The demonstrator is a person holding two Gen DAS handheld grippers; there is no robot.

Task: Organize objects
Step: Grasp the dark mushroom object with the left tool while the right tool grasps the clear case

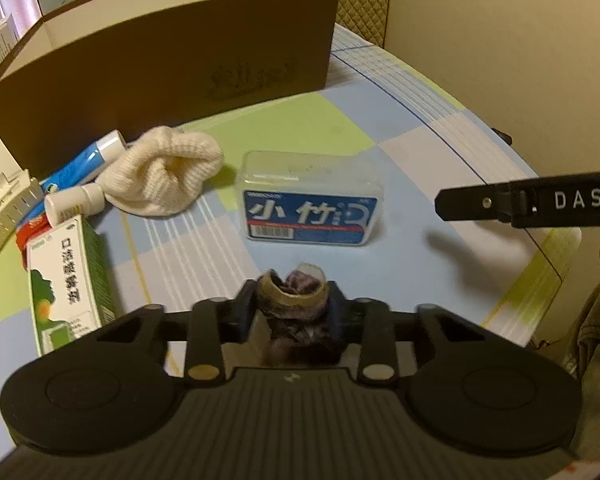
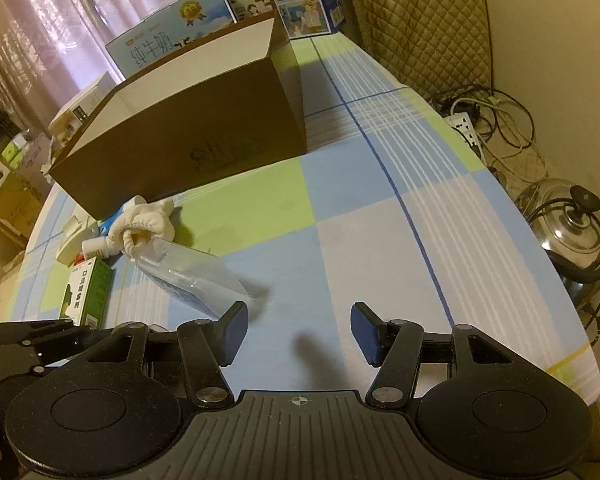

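Note:
My left gripper (image 1: pixel 294 304) is shut on a dark rolled sock (image 1: pixel 300 286) with a tan cuff, held just above the checked tablecloth. Ahead of it lies a clear floss-pick box (image 1: pixel 310 200) with a blue label, also seen lying on its side in the right wrist view (image 2: pixel 192 276). A white knit sock (image 1: pixel 164 176) rests left of it, against a big open brown box (image 1: pixel 160 68). My right gripper (image 2: pixel 299 332) hangs open over bare cloth, with nothing between its pads, right of the floss-pick box.
A blue toothpaste tube (image 1: pixel 84 164), small white bottle (image 1: pixel 74 202) and green carton (image 1: pixel 66 280) crowd the left. Milk cartons (image 2: pixel 168 40) stand behind the brown box (image 2: pixel 188 136). Off the table's right edge are a lidded steel pot (image 2: pixel 572 228) and a power strip (image 2: pixel 466 128) with cables.

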